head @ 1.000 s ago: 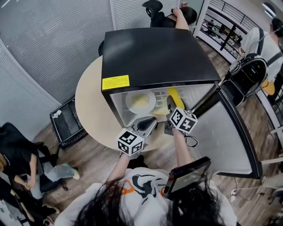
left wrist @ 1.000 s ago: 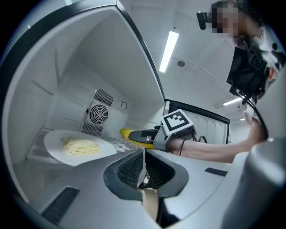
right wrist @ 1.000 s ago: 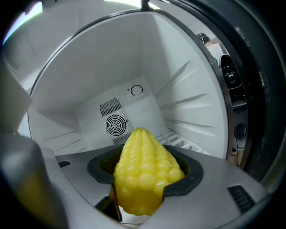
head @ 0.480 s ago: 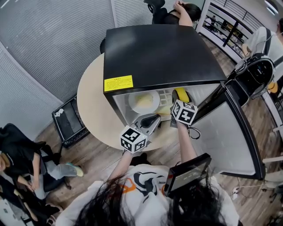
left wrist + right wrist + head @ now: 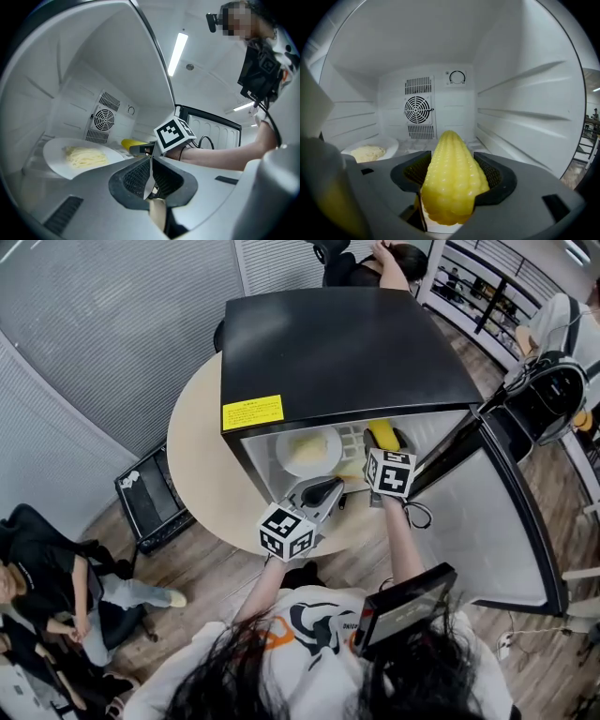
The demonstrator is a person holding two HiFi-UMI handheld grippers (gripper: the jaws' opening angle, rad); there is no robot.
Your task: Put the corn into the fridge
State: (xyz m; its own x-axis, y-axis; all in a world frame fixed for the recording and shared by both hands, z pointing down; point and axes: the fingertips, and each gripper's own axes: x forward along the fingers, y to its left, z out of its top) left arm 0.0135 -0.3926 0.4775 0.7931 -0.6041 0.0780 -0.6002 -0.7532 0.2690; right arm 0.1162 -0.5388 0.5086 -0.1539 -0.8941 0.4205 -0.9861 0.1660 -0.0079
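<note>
Corn [image 5: 451, 164], plump yellow cob, clamped in right hand-held gripper [image 5: 454, 180], left hand-held gripper [image 5: 150, 178] closed

We note an office: slatted grey partitions [image 5: 103, 324], a swivel chair [image 5: 330, 249], a seated person [image 5: 56, 582], ceiling strip lights [image 5: 178, 47], a round table [image 5: 192, 456], wood flooring [image 5: 187, 568].

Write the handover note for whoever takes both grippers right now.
Right gripper: shut on the corn, inside the fridge, right half, tip toward the back fan.
Left gripper: shut, empty, at the fridge mouth on the left.
Door open; plate of noodles on the left inside.
Done: corn is in, not released.
Left: set it down right of the plate, open the jaws, withdraw; probably close the door.
</note>
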